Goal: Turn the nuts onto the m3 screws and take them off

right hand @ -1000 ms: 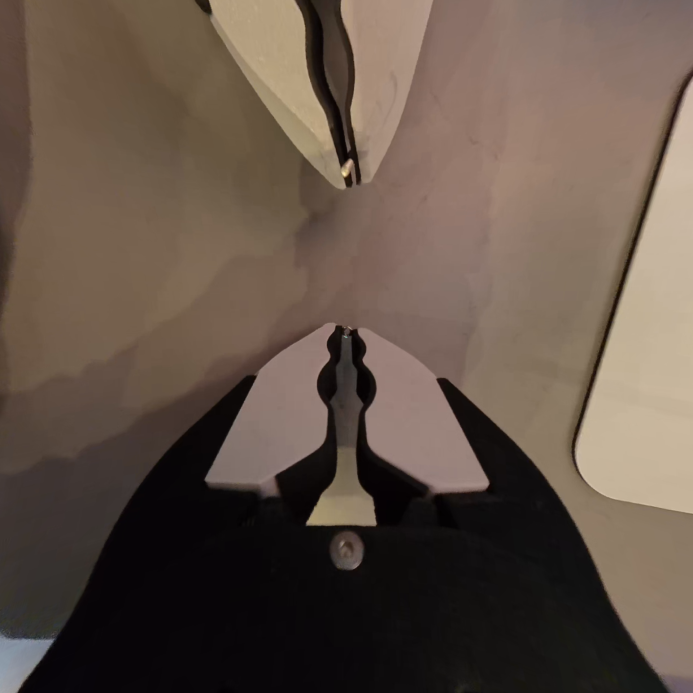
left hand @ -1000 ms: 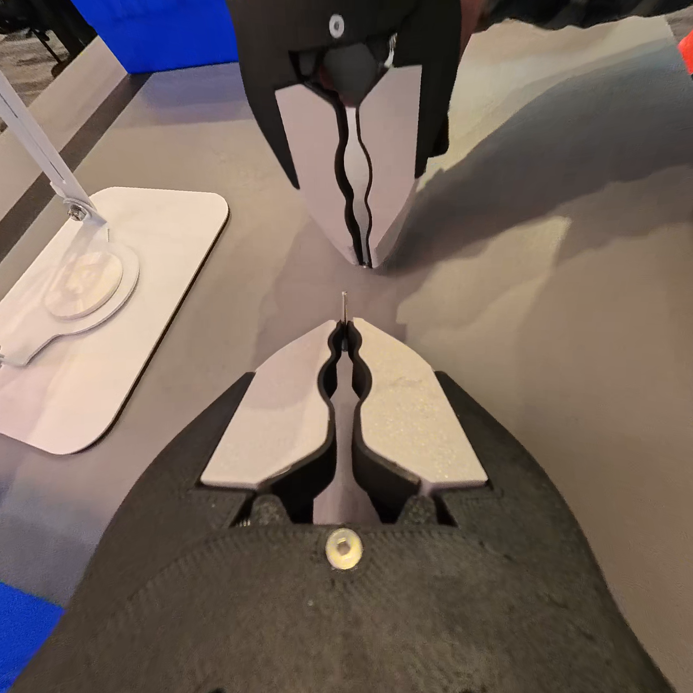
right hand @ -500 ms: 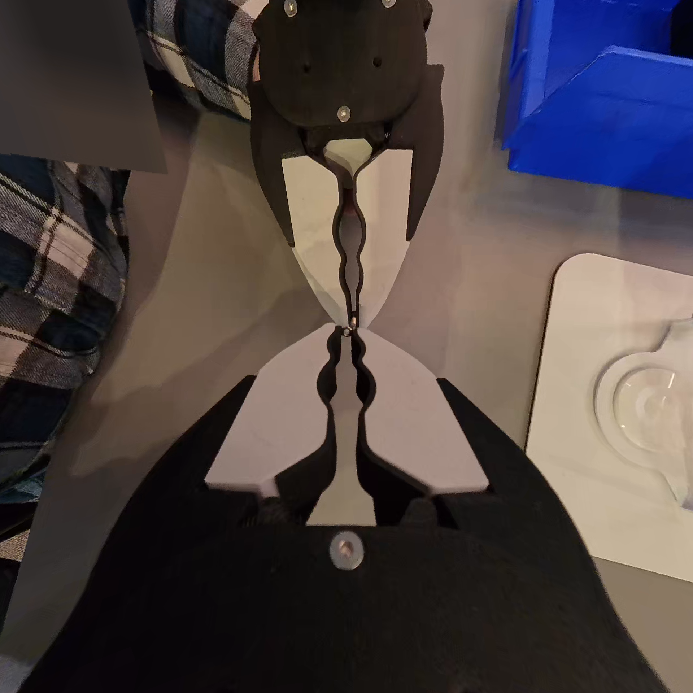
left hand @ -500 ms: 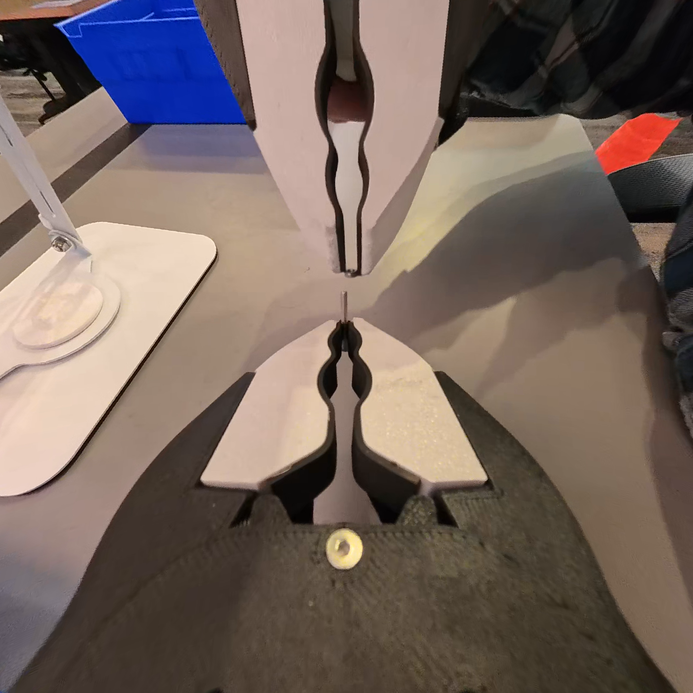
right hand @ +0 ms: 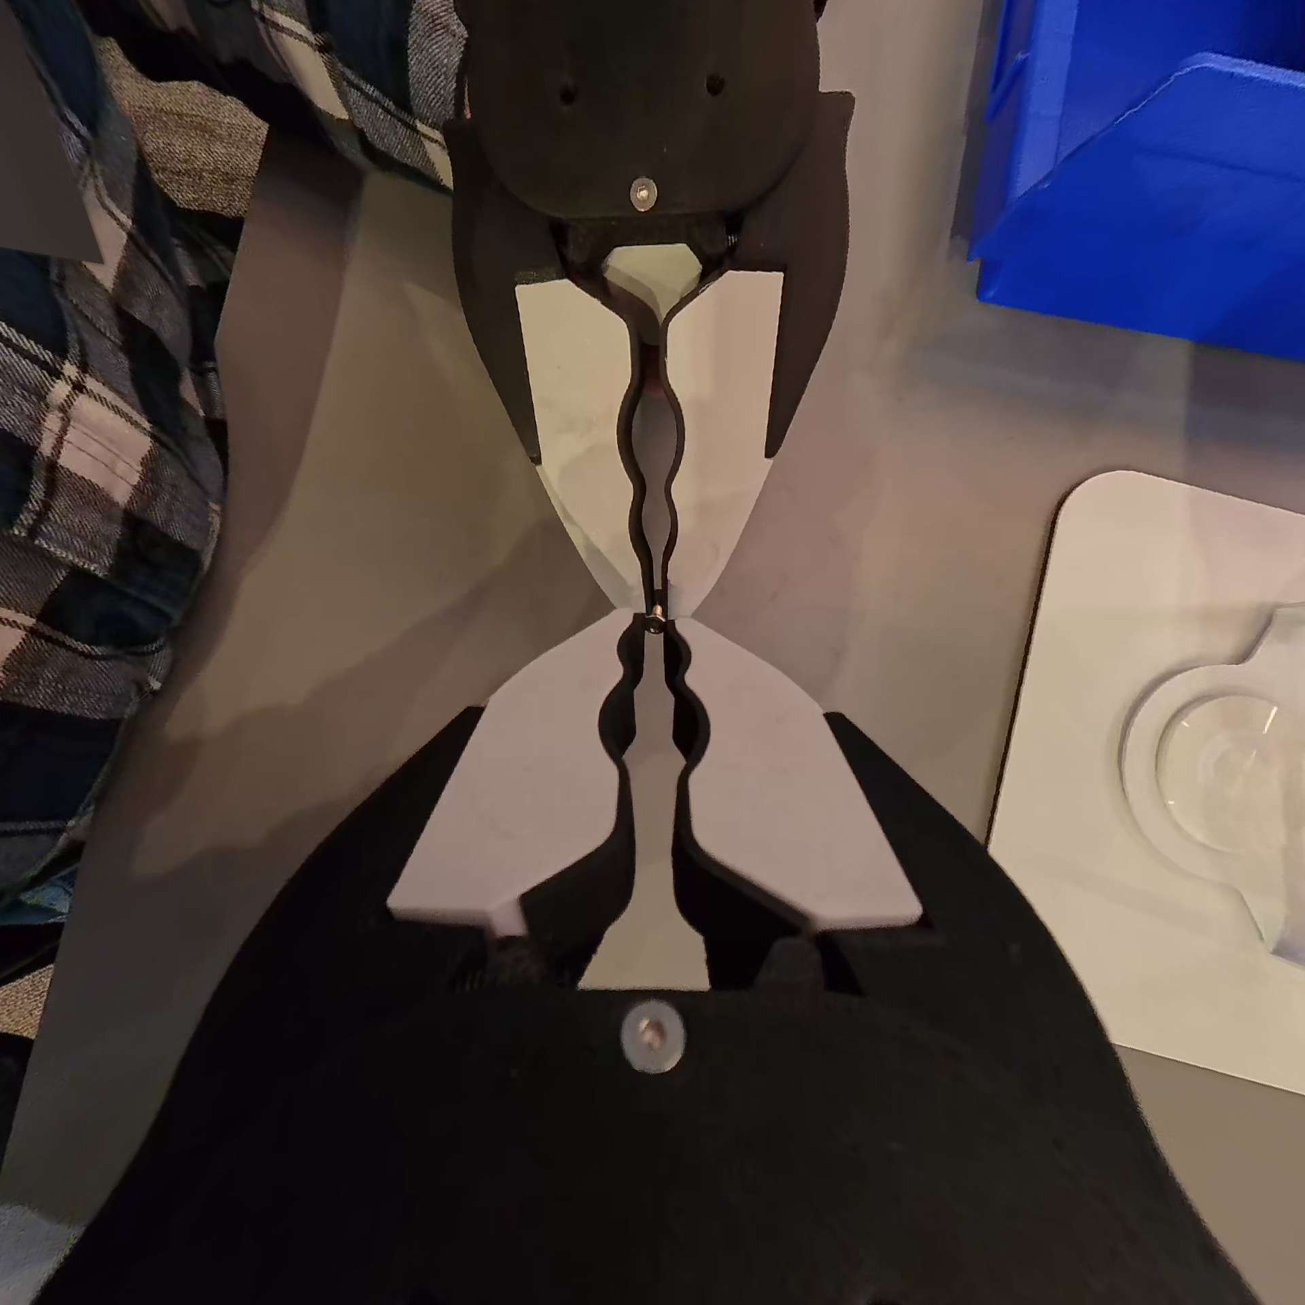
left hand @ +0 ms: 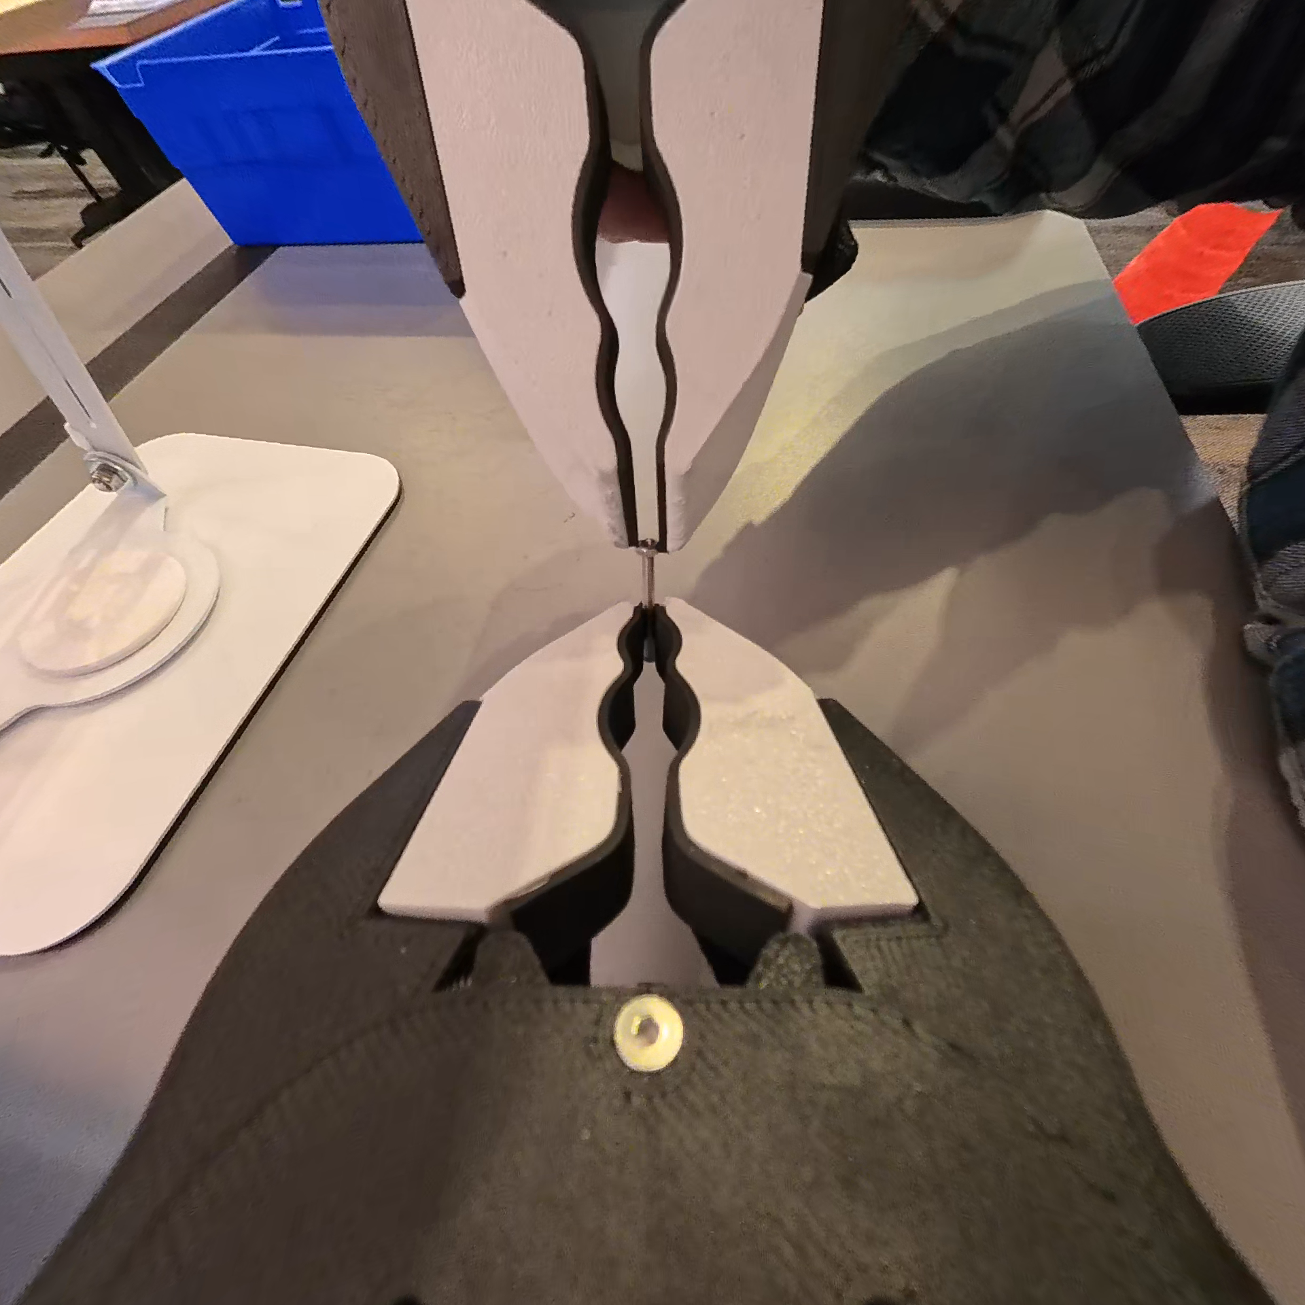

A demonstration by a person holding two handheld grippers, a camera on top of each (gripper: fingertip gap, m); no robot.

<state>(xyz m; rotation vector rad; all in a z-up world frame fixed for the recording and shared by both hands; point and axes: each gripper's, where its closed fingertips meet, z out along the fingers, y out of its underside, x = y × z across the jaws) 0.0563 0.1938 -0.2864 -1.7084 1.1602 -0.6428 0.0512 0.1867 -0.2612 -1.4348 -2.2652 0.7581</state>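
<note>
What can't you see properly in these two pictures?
- Left wrist view: the tiny metal pin between the left gripper and right gripper is too small to identify.
- Left wrist view: the blue bin is cut off at the top.
- Right wrist view: the clear lens is cut off at the right edge.

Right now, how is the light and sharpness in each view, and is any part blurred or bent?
Left wrist view: sharp in the middle; big soft shadows on the table; wide-angle bending at the edges. Right wrist view: dimmer, black tongs body nearly without detail; shirt and bin stretched at the edges; flat grey patch is masking.
</note>
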